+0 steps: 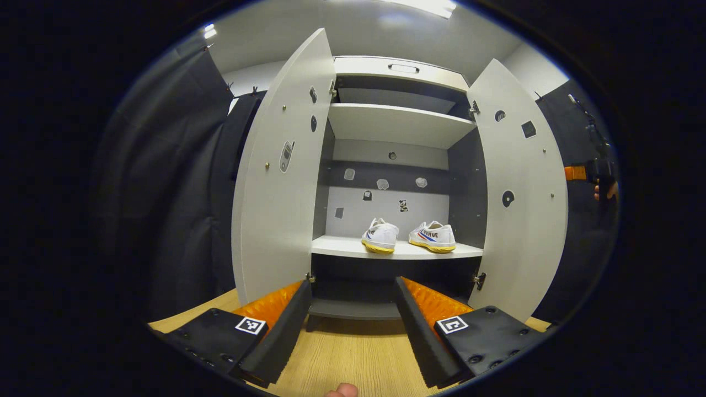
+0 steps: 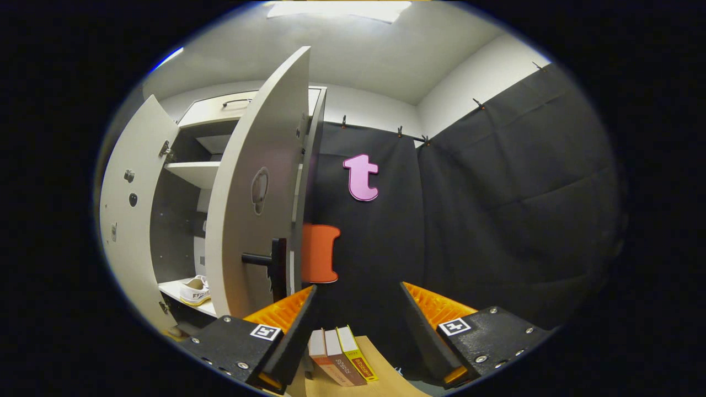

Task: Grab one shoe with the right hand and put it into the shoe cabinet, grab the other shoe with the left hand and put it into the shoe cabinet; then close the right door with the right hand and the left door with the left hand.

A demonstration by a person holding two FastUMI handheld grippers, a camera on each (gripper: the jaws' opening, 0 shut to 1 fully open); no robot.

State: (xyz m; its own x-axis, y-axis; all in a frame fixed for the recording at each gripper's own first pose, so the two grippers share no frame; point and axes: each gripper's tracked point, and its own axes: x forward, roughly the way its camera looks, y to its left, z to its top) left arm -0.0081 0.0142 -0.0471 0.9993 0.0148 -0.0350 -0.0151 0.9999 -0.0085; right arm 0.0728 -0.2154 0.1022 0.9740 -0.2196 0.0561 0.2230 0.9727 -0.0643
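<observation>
Both white canvas shoes (image 1: 408, 237) stand on the cabinet's lower shelf (image 1: 342, 246). My fingers are released and empty. The right grey door (image 2: 248, 209) is beside my right gripper (image 2: 356, 331); a careless push may slip off its black handle (image 2: 273, 264).

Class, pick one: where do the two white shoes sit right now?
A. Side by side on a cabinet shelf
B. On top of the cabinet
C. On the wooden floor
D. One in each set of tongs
A: both shoes rest side by side on the lower shelf between the open doors.
</observation>
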